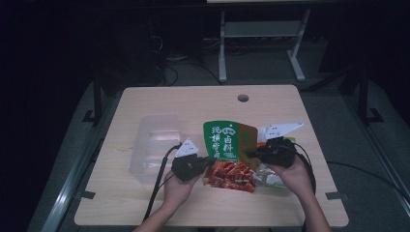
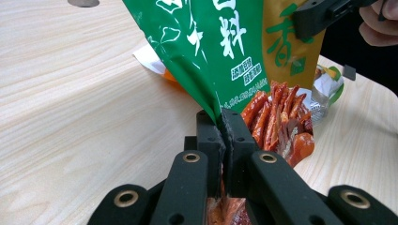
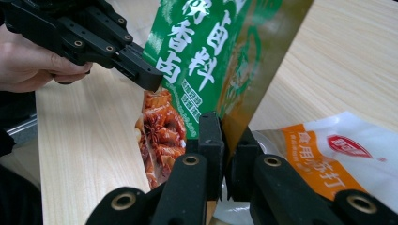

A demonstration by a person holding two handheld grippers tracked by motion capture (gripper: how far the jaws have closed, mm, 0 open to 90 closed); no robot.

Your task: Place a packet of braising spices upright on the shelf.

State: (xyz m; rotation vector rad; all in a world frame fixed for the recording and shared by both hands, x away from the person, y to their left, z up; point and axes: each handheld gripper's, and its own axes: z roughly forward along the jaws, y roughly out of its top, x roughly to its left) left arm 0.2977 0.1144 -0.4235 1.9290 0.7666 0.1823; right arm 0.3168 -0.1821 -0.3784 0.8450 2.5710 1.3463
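A green and ochre seasoning packet (image 1: 227, 142) with white characters and a picture of red food along its lower part is held up over the wooden table (image 1: 159, 203). My left gripper (image 1: 210, 162) is shut on the packet's left edge; in the left gripper view the jaws (image 2: 221, 117) pinch the green film (image 2: 211, 42). My right gripper (image 1: 249, 153) is shut on the ochre right edge, its jaws (image 3: 224, 124) pressed on the packet (image 3: 206, 42). Each gripper view shows the other gripper, the right gripper (image 2: 305, 21) and the left gripper (image 3: 150, 77), clamped on the opposite side.
A white and orange packet (image 3: 328, 159) lies on the table under the right gripper. A clear plastic container (image 1: 154, 145) stands left of the left hand. A round cable hole (image 1: 243, 98) sits near the far edge. Table legs and cables lie beyond.
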